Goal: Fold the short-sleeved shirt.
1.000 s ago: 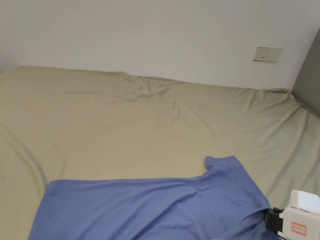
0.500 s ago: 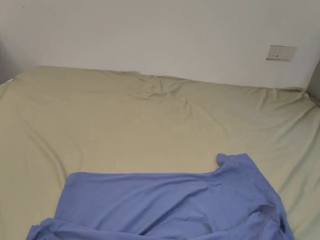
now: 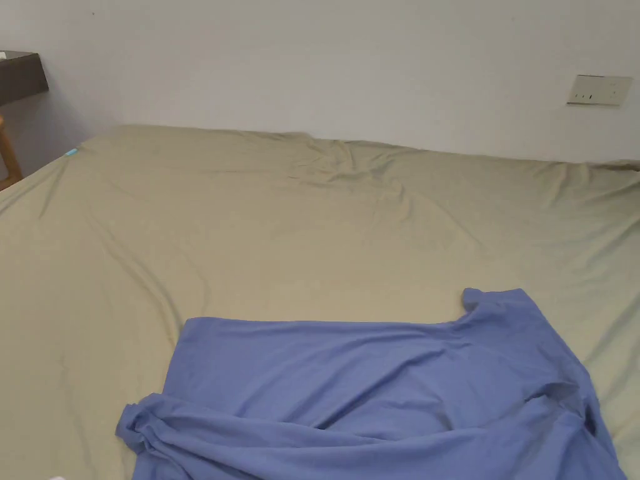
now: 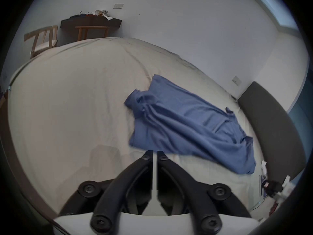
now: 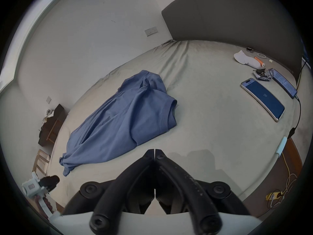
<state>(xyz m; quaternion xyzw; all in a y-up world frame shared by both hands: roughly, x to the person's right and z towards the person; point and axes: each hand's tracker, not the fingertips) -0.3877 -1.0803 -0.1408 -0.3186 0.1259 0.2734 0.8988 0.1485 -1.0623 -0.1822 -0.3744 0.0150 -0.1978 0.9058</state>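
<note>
At the bottom of each gripper view, the left gripper (image 4: 154,152) and right gripper (image 5: 155,151) have jaws pressed together on nothing, above the beige sheet (image 3: 312,250). The blue shirt (image 3: 387,394) lies rumpled mid-frame, its near edge cut off in the head view. Farther right, a phone (image 5: 262,99); its screen is unreadable.

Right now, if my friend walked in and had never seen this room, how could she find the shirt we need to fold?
Look at the big bed with the beige sheet against the white wall. The blue shirt lies rumpled on the sheet, toward the headboard end. It is the large piece of blue cloth there; the phones and small bits by the headboard are hard and far smaller.
</note>
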